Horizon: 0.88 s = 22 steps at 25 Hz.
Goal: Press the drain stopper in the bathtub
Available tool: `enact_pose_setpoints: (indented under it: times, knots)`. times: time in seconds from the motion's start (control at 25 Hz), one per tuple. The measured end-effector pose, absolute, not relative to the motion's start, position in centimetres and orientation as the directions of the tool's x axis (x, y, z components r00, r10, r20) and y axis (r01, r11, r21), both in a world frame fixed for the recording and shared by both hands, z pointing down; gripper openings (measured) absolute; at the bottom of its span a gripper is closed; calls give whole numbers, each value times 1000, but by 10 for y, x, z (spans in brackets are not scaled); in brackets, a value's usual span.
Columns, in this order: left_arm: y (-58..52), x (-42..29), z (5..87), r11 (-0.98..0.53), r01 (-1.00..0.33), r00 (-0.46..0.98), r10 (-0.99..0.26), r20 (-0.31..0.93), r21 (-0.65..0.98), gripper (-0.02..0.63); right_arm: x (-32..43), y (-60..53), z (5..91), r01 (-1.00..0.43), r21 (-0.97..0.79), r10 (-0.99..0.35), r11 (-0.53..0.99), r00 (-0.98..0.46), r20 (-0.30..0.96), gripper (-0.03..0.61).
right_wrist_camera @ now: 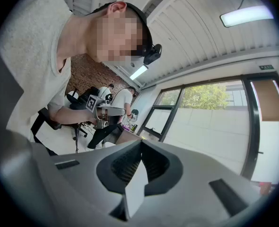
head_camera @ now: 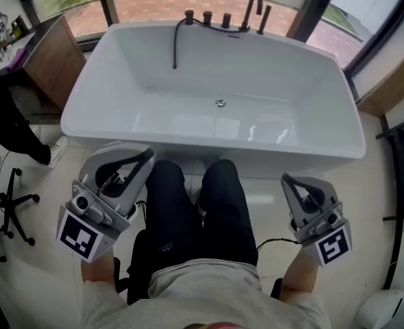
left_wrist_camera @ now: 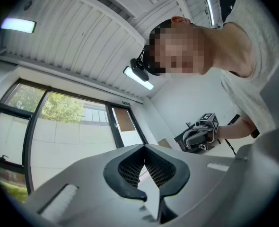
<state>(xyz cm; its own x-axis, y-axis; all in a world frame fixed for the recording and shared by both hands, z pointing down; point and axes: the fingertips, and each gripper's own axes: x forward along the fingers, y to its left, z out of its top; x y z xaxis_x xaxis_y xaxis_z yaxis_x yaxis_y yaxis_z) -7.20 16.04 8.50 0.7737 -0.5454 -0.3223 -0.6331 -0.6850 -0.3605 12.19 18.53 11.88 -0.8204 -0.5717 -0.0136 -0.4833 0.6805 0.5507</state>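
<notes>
1. Far left: a wooden cabinet [head_camera: 51,60] beside the tub's corner, with a bystander's dark-trousered leg [head_camera: 10,129] and a chair base [head_camera: 14,204] on the floor nearer.
2. Left gripper [head_camera: 147,155] held low outside the left knee, short of the tub's near rim. Jaws pressed together, mesh pads [left_wrist_camera: 130,169] meeting at the tip with nothing between. Camera aimed up at the ceiling and windows.
3. Centre: 2 black-trousered legs [head_camera: 192,211] between the grippers, knees close to the near wall of the white bathtub [head_camera: 85,94].
4. Drain stopper [head_camera: 220,103]: small, metallic, in the middle of the tub floor, well apart from both grippers, with the near wall and rim in between.
5. On the far rim: 3 dark knobs [head_camera: 207,17], a black hose [head_camera: 177,43] hanging into the tub, and a dark faucet [head_camera: 255,5].
6. Right gripper [head_camera: 286,179] low outside the right knee, also short of the rim. Jaws closed on nothing, pads [right_wrist_camera: 125,167] touching.
7. Far right: a black rack [head_camera: 400,177] on the floor.
</notes>
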Motion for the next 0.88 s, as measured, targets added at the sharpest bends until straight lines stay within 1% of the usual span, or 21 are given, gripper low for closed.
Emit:
enact_pose_setpoints:
  times: [0.12, 0.2, 0.48, 0.64, 0.88]
  knots:
    - [130, -77, 100, -658, -656, 754, -595, -278, -371, 6, 124, 147, 143, -476, 513, -556, 714, -831, 2, 0]
    - [104, -76, 113, -659, -658, 751, -611, -250, -364, 6, 129, 123, 160, -469, 489, -557, 735, -829, 43, 0]
    - [4, -73, 170, -704, -654, 755, -626, -193, -278, 6, 141, 31, 228, -402, 437, -552, 805, -777, 303, 0]
    - [-56, -63, 191, -732, -616, 786, -593, -173, -292, 6, 142, -30, 263, -395, 377, -534, 838, -733, 421, 0]
    - [-147, -36, 234, -783, -544, 838, -523, -154, -302, 6, 133, -126, 310, -387, 274, -474, 881, -734, 486, 0]
